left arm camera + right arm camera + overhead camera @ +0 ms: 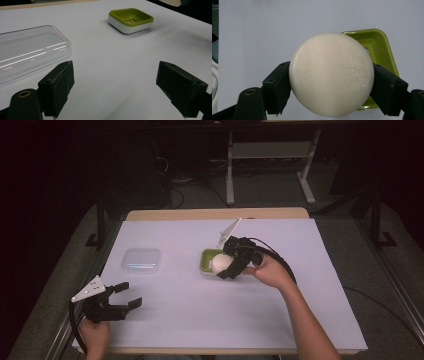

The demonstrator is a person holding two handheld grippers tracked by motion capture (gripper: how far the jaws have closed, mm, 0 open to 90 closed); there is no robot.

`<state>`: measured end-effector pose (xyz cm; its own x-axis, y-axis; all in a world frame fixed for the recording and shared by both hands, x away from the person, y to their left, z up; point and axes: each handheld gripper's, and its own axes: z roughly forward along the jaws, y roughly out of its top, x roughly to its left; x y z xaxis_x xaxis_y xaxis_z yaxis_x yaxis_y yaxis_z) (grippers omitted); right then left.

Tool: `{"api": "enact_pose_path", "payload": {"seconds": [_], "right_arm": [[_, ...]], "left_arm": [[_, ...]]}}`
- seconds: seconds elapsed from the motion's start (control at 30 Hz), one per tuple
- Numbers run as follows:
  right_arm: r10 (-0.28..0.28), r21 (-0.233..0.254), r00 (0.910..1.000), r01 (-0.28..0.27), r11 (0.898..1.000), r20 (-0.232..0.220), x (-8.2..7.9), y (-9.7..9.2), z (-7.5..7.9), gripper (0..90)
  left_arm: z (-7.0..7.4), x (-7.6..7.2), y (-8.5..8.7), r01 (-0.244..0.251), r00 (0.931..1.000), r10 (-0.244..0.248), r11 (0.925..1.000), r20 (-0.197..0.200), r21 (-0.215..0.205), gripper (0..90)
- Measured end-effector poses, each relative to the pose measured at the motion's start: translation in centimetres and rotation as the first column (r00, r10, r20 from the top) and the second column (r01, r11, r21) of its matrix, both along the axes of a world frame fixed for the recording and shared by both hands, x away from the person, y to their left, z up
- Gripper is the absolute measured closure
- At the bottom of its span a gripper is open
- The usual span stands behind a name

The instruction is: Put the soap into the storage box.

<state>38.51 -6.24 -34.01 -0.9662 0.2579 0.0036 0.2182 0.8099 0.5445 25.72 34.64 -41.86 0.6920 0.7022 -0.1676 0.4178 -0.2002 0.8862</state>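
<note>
A round white bar of soap (pixel 331 74) is clamped between the jaws of my right gripper (pixel 331 87), which is shut on it. In the high view the soap (pixel 220 263) hangs just above the green-and-white soap dish (pixel 206 256) near the table's middle, with the right gripper (pixel 227 266) reaching in from the right. The dish (pixel 379 47) lies behind and below the soap in the right gripper view; it looks bare (pixel 130 20) from the left gripper view. My left gripper (pixel 126 296) rests at the front left, jaws wide open with nothing between them (pixel 113 86).
A clear plastic lid (pixel 141 260) lies flat on the white sheet, left of the dish and ahead of the left gripper (pixel 30 52). The white sheet (pixel 300 285) covers the wooden table. Frame legs and cables stand in the dark behind the far edge.
</note>
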Motion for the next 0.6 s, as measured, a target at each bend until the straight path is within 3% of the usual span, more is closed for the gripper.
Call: {"api": "enact_pose_path", "payload": {"seconds": [0.6], "right_arm": [[-0.027,-0.007,0.9994,0.026,1.000,-0.021,1.8,0.5,-1.2,23.4]], "left_arm": [[-0.1,0.0,-0.1,0.001,1.0000,-0.001,1.0000,-0.003,-0.004,14.5]]}}
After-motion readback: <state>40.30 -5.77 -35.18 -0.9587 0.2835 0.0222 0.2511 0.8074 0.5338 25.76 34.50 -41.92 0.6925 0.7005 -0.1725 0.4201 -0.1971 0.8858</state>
